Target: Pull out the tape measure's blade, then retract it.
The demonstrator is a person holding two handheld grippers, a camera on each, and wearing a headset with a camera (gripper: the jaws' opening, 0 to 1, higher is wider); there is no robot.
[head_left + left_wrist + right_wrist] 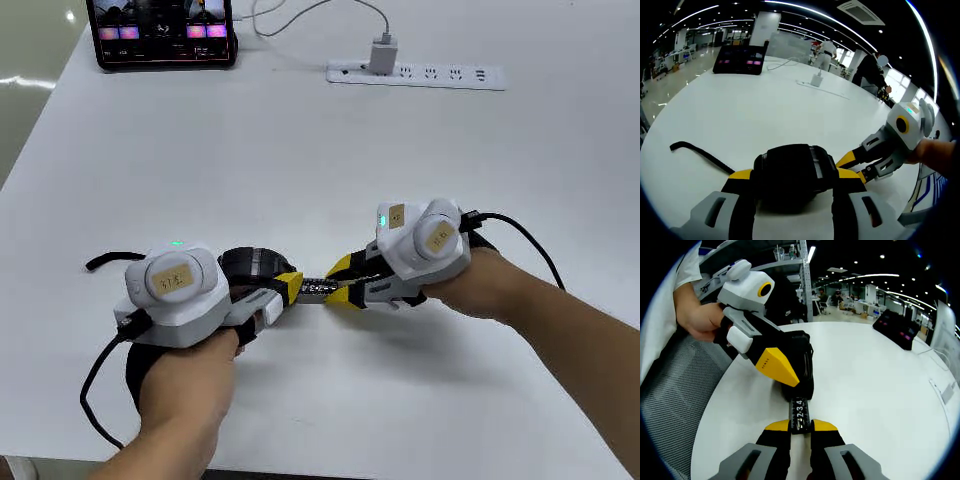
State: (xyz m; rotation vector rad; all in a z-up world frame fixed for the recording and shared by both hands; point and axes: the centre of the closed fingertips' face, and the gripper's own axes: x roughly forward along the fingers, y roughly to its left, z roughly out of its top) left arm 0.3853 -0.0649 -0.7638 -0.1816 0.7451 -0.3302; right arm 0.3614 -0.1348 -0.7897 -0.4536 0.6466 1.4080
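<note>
I have the tape measure (255, 265) on the table (300, 150), left of centre and close to the near edge. The left gripper (275, 282) is clamped across its black case, one jaw on each side. The blade (318, 288) is out a short way to the right. The right gripper (342, 284) is pinched on the blade's end, jaws closed onto it. The two sets of tips are near each other, with just that bit of blade between them.

Room: the near edge runs just behind the grippers, and the left edge runs diagonally, well off. Open white top stretches beyond, up to the power strip (415, 73) and tablet (165, 30) at the far side. A strap (110, 260) lies left of the case.

The right gripper view shows numerals on the blade, which the head view blurs. In the left gripper view the case hides the blade, and the right gripper comes in from the right.
</note>
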